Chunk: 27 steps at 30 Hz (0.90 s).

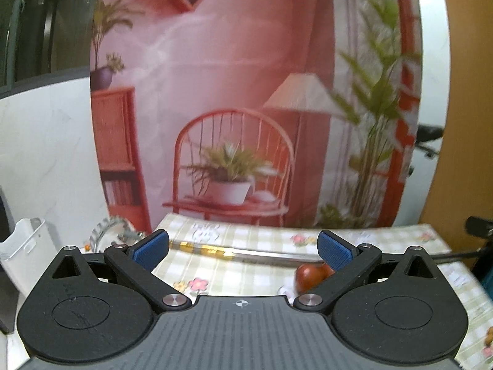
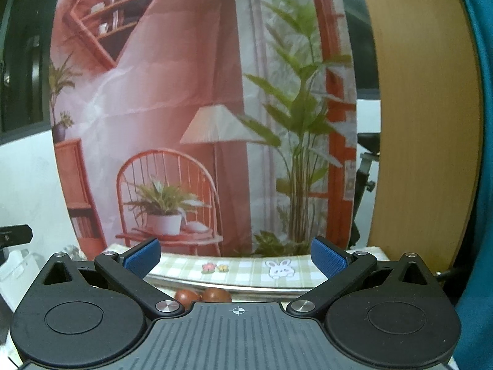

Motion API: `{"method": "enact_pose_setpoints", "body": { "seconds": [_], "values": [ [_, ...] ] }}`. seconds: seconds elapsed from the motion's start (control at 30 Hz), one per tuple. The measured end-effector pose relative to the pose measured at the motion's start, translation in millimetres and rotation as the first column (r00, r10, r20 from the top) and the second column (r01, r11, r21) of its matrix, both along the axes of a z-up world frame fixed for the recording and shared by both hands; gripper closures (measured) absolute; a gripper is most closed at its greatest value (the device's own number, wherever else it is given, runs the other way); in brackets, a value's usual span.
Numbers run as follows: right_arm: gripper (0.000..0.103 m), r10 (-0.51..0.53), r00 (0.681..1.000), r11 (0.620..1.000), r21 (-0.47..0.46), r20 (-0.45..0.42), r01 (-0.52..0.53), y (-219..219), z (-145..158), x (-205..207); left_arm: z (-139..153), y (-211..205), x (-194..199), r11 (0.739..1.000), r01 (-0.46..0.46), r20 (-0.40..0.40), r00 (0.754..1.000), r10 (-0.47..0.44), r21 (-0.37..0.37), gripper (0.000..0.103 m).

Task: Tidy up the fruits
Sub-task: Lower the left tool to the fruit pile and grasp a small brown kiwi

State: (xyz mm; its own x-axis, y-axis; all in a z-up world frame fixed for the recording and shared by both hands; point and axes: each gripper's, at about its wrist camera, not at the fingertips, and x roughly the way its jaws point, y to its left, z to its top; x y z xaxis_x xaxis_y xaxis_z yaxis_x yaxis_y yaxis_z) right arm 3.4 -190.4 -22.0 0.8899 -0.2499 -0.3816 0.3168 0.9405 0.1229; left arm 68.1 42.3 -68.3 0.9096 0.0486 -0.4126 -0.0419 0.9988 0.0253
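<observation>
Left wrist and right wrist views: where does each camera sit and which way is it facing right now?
Left wrist: behind the open left gripper, facing a printed backdrop across the checked tablecloth; reddish-brown fruit beside its right finger.
Right wrist: behind the open right gripper, facing the same backdrop; two fruits low at the gripper body; a teal sleeve at the right edge.
Shared: backdrop, tablecloth, fruit.
</observation>
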Motion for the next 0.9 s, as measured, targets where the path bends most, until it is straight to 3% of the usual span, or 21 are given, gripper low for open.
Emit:
{"method": "enact_pose_setpoints", "body": {
  "seconds": [0.23, 0.37, 0.53, 0.7, 0.8, 0.9],
  "values": [
    [0.000, 0.028, 0.999, 0.997, 0.076, -0.039, -0.025, -20.0, -45.7, 29.3, -47.5, 13.1, 41.0, 0.999, 0.030, -0.087, 0.996, -0.031, -0.012, 0.001],
    [0.000, 0.026, 0.995, 0.996, 0.085, -0.094, -0.018, -26.2, -73.3, 46.9, -78.7, 15.8, 71.0, 0.997, 0.070, -0.174, 0.982, -0.074, -0.028, 0.013],
    [0.000, 0.044, 0.987, 0.987, 0.157, -0.153, -0.019, -36.6, -110.5, 66.9, -122.0, 18.9, 112.2, 0.986, 0.114, -0.298, 0.943, -0.147, -0.124, 0.025],
    [0.000, 0.022, 0.977, 0.990, 0.140, -0.211, 0.008, -40.2, -139.4, 83.7, -161.7, 19.8, 153.6, 0.966, 0.120, -0.399, 0.894, -0.206, -0.230, 0.036],
    [0.000, -0.001, 0.970, 0.990, 0.135, -0.243, 0.035, -44.3, -153.5, 89.2, -178.4, 17.4, 172.1, 0.946, 0.111, -0.441, 0.864, -0.244, -0.306, 0.043],
    [0.000, -0.011, 0.964, 0.987, 0.154, -0.264, 0.053, -50.1, -165.5, 93.7, -187.9, 10.2, 184.1, 0.935, 0.121, -0.461, 0.845, -0.273, -0.332, 0.047]
  ]
}}
